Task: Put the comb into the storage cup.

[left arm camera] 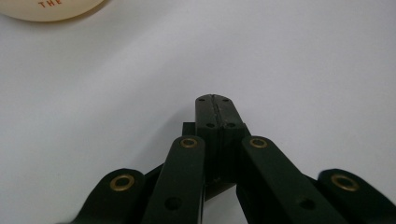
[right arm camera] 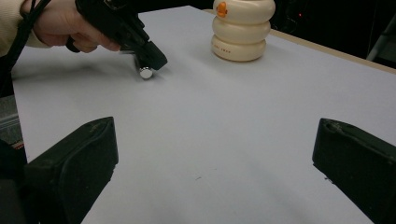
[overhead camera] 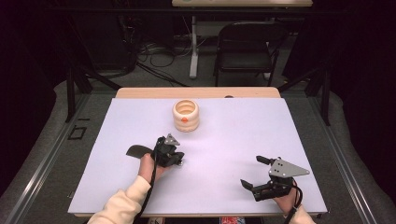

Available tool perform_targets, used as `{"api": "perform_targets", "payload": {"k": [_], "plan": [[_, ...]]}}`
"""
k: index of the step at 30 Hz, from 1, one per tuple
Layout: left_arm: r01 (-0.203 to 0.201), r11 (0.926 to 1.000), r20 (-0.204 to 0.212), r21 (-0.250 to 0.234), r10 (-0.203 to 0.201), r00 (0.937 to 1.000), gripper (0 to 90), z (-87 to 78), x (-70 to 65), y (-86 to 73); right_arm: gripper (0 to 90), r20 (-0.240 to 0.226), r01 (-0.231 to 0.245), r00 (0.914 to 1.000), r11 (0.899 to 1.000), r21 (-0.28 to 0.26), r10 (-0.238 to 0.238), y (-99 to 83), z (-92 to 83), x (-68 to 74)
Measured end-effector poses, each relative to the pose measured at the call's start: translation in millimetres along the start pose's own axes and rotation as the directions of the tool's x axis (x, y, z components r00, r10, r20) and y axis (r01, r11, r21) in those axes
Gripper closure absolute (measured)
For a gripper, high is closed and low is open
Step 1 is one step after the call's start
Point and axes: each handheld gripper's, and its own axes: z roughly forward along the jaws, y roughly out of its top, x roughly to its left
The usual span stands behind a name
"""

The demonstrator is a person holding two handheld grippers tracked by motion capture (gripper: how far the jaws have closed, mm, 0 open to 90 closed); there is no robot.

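One cream container on the table, two grippers, one small silvery cylinder, one black folding chair on the floor behind. The container is a stack of three rounded ribbed rings, glossy plastic-looking, open at the top, with an orange dot on the front and small orange lettering near the base; it stands upright at the far middle of the white matte table, which has a wood edge at the back. The left gripper sits just in front of the container, apart from it, jaws pressed fully together with nothing between them; in the right gripper view the shiny cylinder lies on the table right at its tip, contact unclear. The right gripper rests near the front right corner, jaws spread wide, holding nothing.
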Motion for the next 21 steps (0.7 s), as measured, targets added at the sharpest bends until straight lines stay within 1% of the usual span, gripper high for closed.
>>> {"api": "perform_targets", "payload": {"k": [4, 5, 9, 15, 16, 21], "plan": [[-0.004, 0.9999, 0.01, 0.015, 0.003, 0.9999, 90.0, -2.6, -2.4, -3.2, 0.0, 0.0, -0.001, 1.0, 1.0, 0.0, 0.001, -0.1, -0.1, 0.0], [-0.011, 0.9998, 0.01, 0.015, 0.011, 0.9999, 90.0, -2.8, -3.0, -4.2, 0.0, 0.001, 0.001, 1.0, 1.0, 0.0, -0.001, 0.0, -0.1, -0.2], [-0.018, 0.9995, 0.016, 0.026, 0.017, 0.9997, 90.0, -5.6, -5.9, -7.7, 0.0, 0.001, 0.001, 1.0, 1.0, 0.0, -0.001, 0.0, -0.2, -0.2], [-0.021, 0.9991, 0.02, 0.036, 0.02, 0.9996, 90.0, -11.3, -8.4, -13.6, 0.0, 0.001, 0.001, 1.0, 1.0, -0.001, -0.001, 0.0, -0.3, -0.2], [-0.016, 0.9993, 0.023, 0.034, 0.015, 0.9996, 90.0, -12.2, -8.8, -14.8, 0.0, 0.001, 0.0, 1.0, 1.0, -0.001, 0.0, 0.0, -0.3, -0.2], [-0.015, 0.9989, 0.019, 0.045, 0.014, 0.9997, 90.0, -18.3, -8.6, -20.7, 0.0, 0.002, 0.001, 1.0, 1.0, 0.0, -0.001, 0.1, -0.4, -0.2]]}}
